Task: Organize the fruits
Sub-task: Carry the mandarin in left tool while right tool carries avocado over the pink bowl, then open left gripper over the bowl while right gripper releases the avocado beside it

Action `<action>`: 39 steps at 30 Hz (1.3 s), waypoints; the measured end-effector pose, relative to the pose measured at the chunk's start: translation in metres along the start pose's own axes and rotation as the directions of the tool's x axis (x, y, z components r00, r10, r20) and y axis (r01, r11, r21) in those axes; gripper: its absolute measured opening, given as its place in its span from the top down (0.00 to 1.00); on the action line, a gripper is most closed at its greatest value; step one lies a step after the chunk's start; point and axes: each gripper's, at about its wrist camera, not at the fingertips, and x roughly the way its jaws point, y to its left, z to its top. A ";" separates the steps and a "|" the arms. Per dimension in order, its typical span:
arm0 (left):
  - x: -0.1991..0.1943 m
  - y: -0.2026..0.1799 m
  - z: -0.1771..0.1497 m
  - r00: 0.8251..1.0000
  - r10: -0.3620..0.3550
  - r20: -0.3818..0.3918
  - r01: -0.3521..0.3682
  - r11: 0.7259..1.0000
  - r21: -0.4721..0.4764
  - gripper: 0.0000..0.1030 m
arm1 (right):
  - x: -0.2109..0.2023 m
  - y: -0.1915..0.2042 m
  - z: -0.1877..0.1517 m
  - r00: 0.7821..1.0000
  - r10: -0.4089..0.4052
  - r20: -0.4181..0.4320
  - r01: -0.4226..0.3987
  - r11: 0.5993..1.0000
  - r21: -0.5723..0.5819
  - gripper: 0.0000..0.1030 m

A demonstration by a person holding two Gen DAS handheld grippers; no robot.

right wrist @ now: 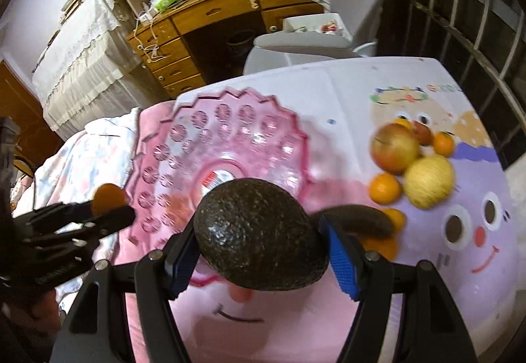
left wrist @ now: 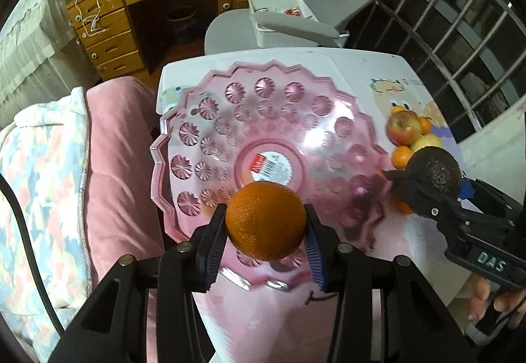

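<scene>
Left wrist view: left claw (left wrist: 265, 225) grips orange (left wrist: 265, 220); right claw (right wrist: 259, 251) grips avocado (right wrist: 259, 233), both above pink dish (left wrist: 332, 119).

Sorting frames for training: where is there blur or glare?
Left wrist view: orange sharp, glare on the pink plate, apple soft. Right wrist view: avocado sharp, left gripper and fruit pile smeared.
</scene>
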 end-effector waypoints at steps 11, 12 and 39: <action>0.053 0.034 0.005 0.998 0.000 -0.057 -0.003 0.998 -0.056 0.58 | 0.063 0.036 0.010 0.992 0.013 -0.123 -0.013 1.000 0.003 0.31; 0.057 0.036 0.005 0.998 0.004 -0.065 -0.007 0.998 -0.056 0.58 | 0.068 0.035 0.009 0.991 0.017 -0.135 -0.016 1.000 0.008 0.31; -0.009 0.031 -0.024 1.000 0.018 -0.018 -0.020 0.997 -0.078 0.39 | 0.029 0.032 -0.003 0.995 0.003 -0.100 0.006 0.997 0.082 0.32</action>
